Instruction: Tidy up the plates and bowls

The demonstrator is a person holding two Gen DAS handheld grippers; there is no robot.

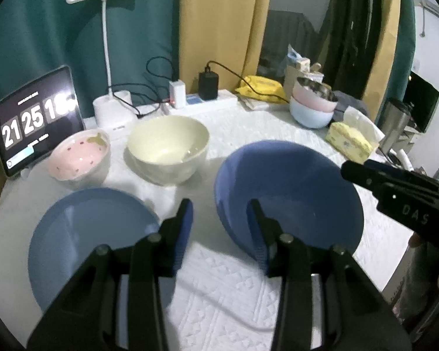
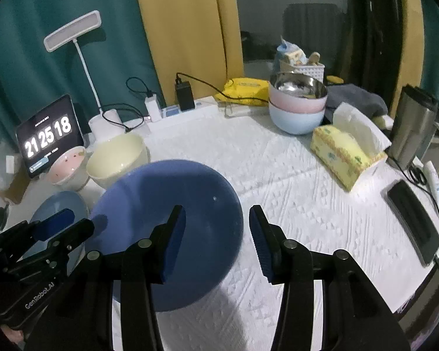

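A big dark blue bowl (image 1: 289, 193) (image 2: 172, 222) stands on the white tablecloth between my grippers. My left gripper (image 1: 221, 215) is open, its jaws straddling the bowl's left rim. My right gripper (image 2: 216, 222) is open, its jaws straddling the bowl's right rim. A blue plate (image 1: 93, 239) (image 2: 58, 207) lies to the left. A cream bowl (image 1: 168, 152) (image 2: 118, 158) and a pink-lined bowl (image 1: 80, 158) (image 2: 68, 166) stand behind. A stack of a steel, a pink and a light blue bowl (image 1: 313, 102) (image 2: 297, 102) stands at the back right.
A tablet clock (image 1: 35, 120), a white desk lamp (image 1: 111, 108), a power strip with chargers (image 1: 202, 99) and a yellow pouch (image 1: 260, 86) line the back. A tissue pack (image 2: 348, 152), a steel tumbler (image 2: 414, 125) and a black phone (image 2: 415, 222) sit at the right edge.
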